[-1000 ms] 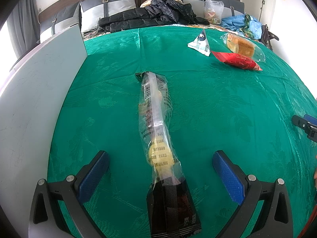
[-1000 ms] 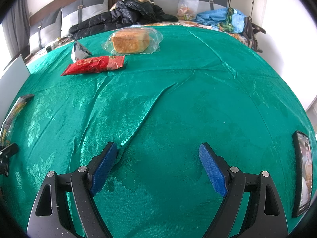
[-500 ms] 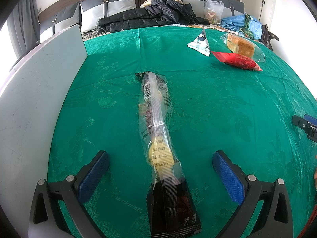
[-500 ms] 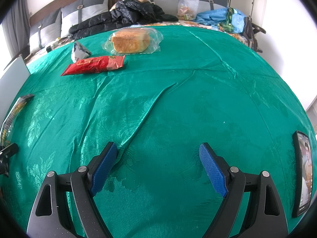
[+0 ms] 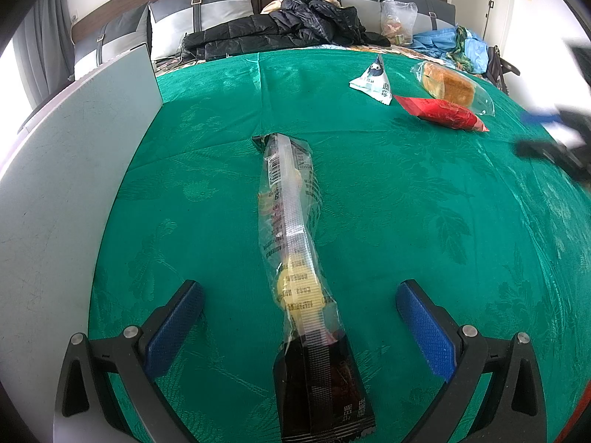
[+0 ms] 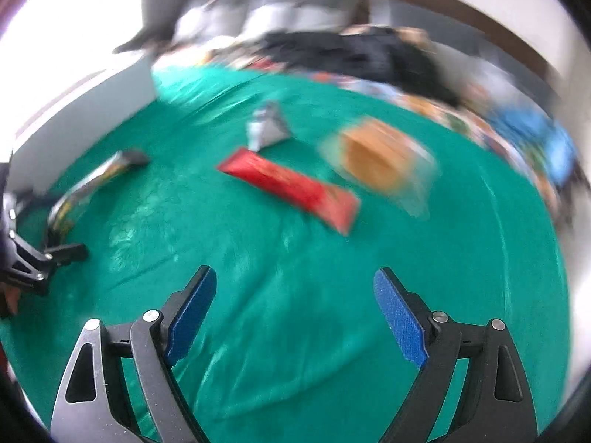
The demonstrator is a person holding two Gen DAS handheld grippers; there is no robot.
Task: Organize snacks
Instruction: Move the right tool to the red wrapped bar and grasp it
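Observation:
A long clear-and-black snack pack lies on the green cloth between the open fingers of my left gripper, untouched by them. It also shows at the left of the right wrist view. My right gripper is open and empty above the cloth, facing a red packet, a wrapped bread loaf and a grey-white triangular pack. In the left wrist view these lie far right: red packet, bread, triangular pack.
A grey board borders the cloth on the left. A black jacket, pillows and bags lie at the far end. The right gripper shows blurred at the right edge of the left wrist view.
My right gripper has swung fast to the left and lifted, its view blurred, and now faces the red packet and bread. The left gripper has not moved.

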